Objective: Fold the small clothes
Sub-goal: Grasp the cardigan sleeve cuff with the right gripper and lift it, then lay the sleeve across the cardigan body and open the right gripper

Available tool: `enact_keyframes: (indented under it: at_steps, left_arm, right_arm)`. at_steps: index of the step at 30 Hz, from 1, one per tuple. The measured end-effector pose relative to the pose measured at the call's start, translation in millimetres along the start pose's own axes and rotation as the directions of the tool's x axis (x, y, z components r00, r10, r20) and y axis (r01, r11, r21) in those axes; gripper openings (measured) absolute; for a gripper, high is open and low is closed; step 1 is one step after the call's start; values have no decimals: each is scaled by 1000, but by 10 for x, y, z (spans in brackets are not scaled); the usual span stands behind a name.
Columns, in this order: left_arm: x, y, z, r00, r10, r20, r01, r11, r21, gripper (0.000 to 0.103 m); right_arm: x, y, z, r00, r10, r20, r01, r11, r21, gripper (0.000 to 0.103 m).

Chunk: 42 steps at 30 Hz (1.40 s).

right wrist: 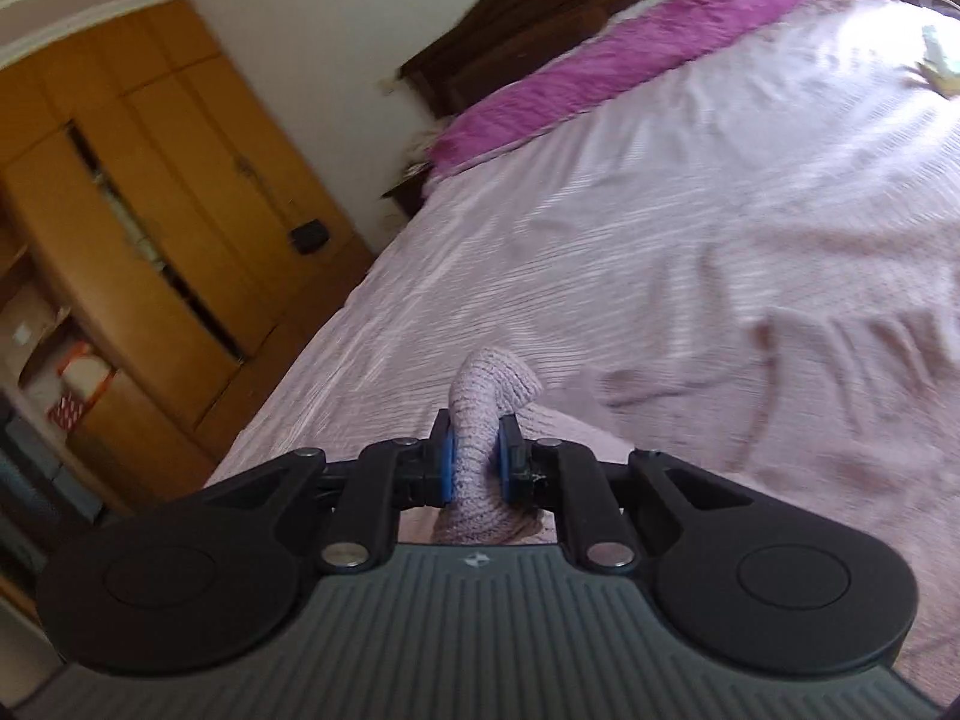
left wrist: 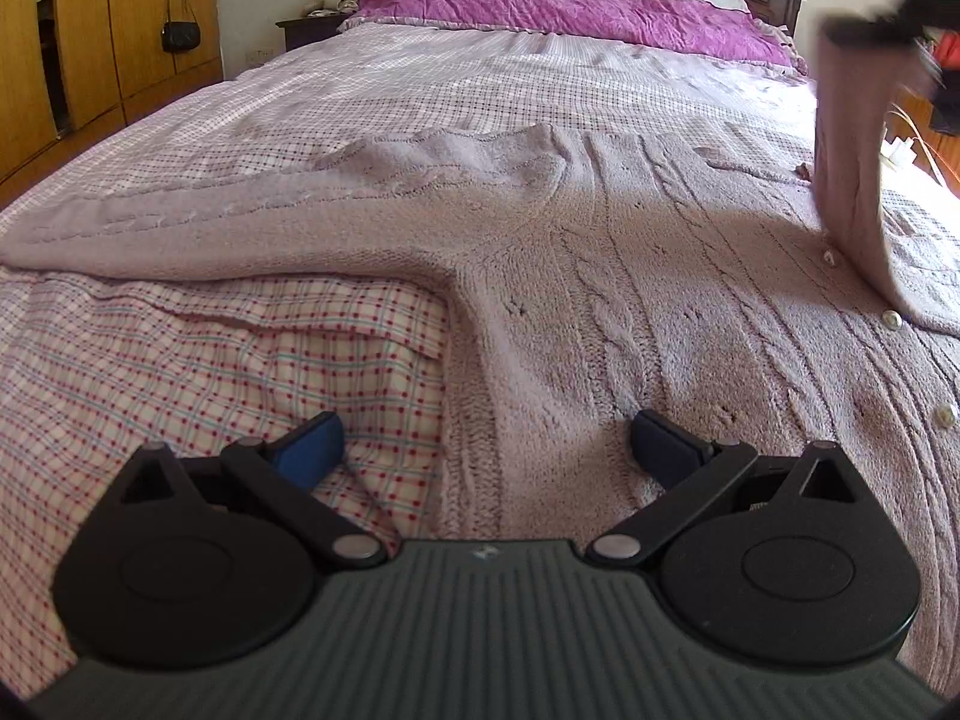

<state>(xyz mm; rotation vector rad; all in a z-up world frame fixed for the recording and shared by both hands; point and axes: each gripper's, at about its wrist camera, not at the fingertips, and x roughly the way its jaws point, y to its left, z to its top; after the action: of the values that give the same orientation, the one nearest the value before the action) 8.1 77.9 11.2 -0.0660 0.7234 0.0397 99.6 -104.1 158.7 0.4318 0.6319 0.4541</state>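
A pale lilac cable-knit cardigan (left wrist: 630,276) lies spread face-up on the bed (left wrist: 420,90), its row of pearl buttons (left wrist: 892,320) running down the front near the right edge of the left wrist view, and one sleeve (left wrist: 198,210) stretched flat out to the left across the checked bedsheet (left wrist: 210,372). Laid out this way, the body gives a flat base onto which the sleeves can be turned in. The left hand-held gripper (left wrist: 486,450) hovers low over the hem area with its blue-padded fingers (left wrist: 312,450) spread wide and nothing between them; it sits just at the boundary where the cardigan's side edge meets the sheet, probably placed to pin or pick up that edge once the other side is dealt with. The right hand-held gripper (right wrist: 474,459) is clamped on the ribbed cuff (right wrist: 486,396) of the other sleeve, the knit bulging up past the pads. In the left view that sleeve (left wrist: 852,180) hangs as a taut strip rising from beside the buttons to the blurred gripper overhead, so it is lifted clear of the body, seemingly so it can be carried across and laid over the front as the first fold. The blur in the right view suggests motion.
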Motion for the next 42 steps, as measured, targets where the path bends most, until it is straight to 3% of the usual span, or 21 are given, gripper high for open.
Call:
enact_keyframes:
  at_steps: [5,11,14,17,19,24,32,38,42]
  left_arm:
    - [-9,-13,-11,1000,1,1,-1,1000,2,103]
    - [-16,-16,-12,1000,-2,3,2,1000,-2,103]
    - [-19,-8,-16,1000,-4,7,4,1000,-6,103]
    - [-19,-10,-18,1000,-1,6,1,1000,-3,103]
    - [-20,-13,-21,1000,0,7,0,1000,-2,103]
    - [-19,-16,-12,1000,-1,2,1,1000,-3,103]
    - [-187,129,137,999,-41,1,41,998,-47,103]
    - [-410,485,496,995,83,64,-77,993,-94,103]
    - [-376,892,811,982,182,49,-168,964,-206,103]
  right_arm:
    - [506,371,-212,995,-46,-87,38,995,-93,15]
    - [996,431,-424,978,-119,-172,99,988,-122,18]
    - [1037,374,-467,979,-115,-169,106,993,-60,35]
    - [804,254,-497,990,-48,-136,46,999,-17,52]
    - [649,194,-488,993,-33,-111,32,999,-12,58]
    - [162,-6,-516,995,-73,-74,67,995,-74,59]
    - [-661,-587,-794,976,-218,-21,214,968,-129,59]
    - [-1031,-939,-1146,950,-312,-3,309,942,-128,59]
    - [-1121,-1104,-1333,943,-331,-13,330,941,-77,59]
